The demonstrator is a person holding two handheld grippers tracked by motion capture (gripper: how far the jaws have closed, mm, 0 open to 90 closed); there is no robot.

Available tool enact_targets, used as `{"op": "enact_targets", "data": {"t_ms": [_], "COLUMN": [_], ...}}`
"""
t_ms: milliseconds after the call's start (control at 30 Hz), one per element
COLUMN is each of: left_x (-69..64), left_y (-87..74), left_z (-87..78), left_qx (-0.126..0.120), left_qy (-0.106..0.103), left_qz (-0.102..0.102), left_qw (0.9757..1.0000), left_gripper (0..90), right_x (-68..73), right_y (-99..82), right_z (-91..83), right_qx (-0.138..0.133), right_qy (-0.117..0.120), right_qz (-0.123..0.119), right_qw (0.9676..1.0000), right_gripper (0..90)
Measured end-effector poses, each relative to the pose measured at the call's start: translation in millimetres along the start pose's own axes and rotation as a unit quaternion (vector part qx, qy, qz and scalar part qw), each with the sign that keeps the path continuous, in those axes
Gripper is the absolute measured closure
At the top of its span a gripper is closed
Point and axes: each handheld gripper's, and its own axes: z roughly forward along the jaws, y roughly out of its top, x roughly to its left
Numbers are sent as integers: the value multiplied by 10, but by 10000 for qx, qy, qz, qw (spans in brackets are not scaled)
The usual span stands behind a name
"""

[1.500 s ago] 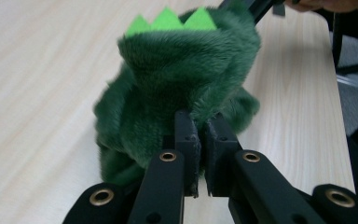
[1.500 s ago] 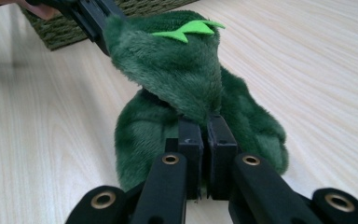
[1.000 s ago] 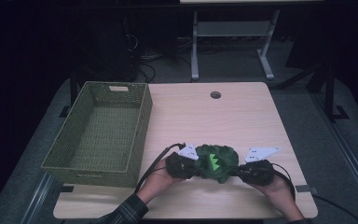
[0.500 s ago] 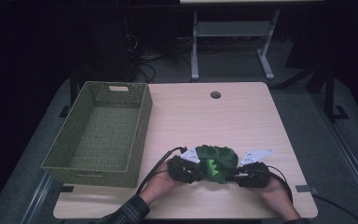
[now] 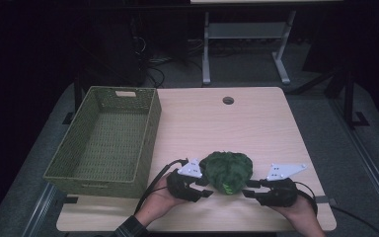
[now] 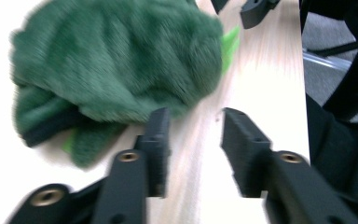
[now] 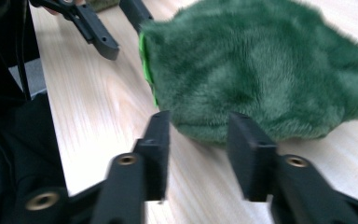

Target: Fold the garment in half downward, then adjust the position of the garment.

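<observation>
A green furry plush cloth (image 5: 227,170) lies bunched on the wooden table (image 5: 217,123) near its front edge. My left gripper (image 5: 205,190) sits just to its left and a little in front, open. Its jaws have just been opening, and in the left gripper view the left gripper (image 6: 193,140) has only bare table between its jaws, with the plush (image 6: 116,70) beyond its left jaw. My right gripper (image 5: 249,190) stands at the plush's right front, open, its jaws having just closed a little. In the right gripper view the right gripper (image 7: 198,140) has the plush's (image 7: 261,65) edge at its tips, unpressed.
An empty green woven basket (image 5: 98,185) stands on the left part of the table. A round cable hole (image 5: 228,100) sits near the far edge. Desk legs and cables lie on the dark floor behind. The person's hands come in from the near edge.
Both grippers have let go of the plush and drawn back toward the person. The plush, earlier held between them, now rests in a rounder heap on the table.
</observation>
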Motion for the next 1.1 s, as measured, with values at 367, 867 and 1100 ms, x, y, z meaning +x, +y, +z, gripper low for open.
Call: {"op": "enact_targets", "data": {"t_ms": [367, 867, 1100], "left_x": [258, 385, 371], "left_y": [172, 25, 14], "left_z": [207, 490, 387], "left_qx": [270, 762, 742], "left_qy": [296, 275, 207], "left_qz": [-98, -304, -421], "left_qw": [9991, 9963, 9961], "left_gripper": [867, 892, 880], "right_x": [-177, -239, -240], "right_y": [158, 24, -56], "right_z": [182, 437, 356], "right_qx": [168, 806, 869], "right_qy": [-327, -316, -376], "right_qz": [77, 93, 126], "right_qw": [9993, 9962, 9954], "right_gripper": [898, 900, 900]}}
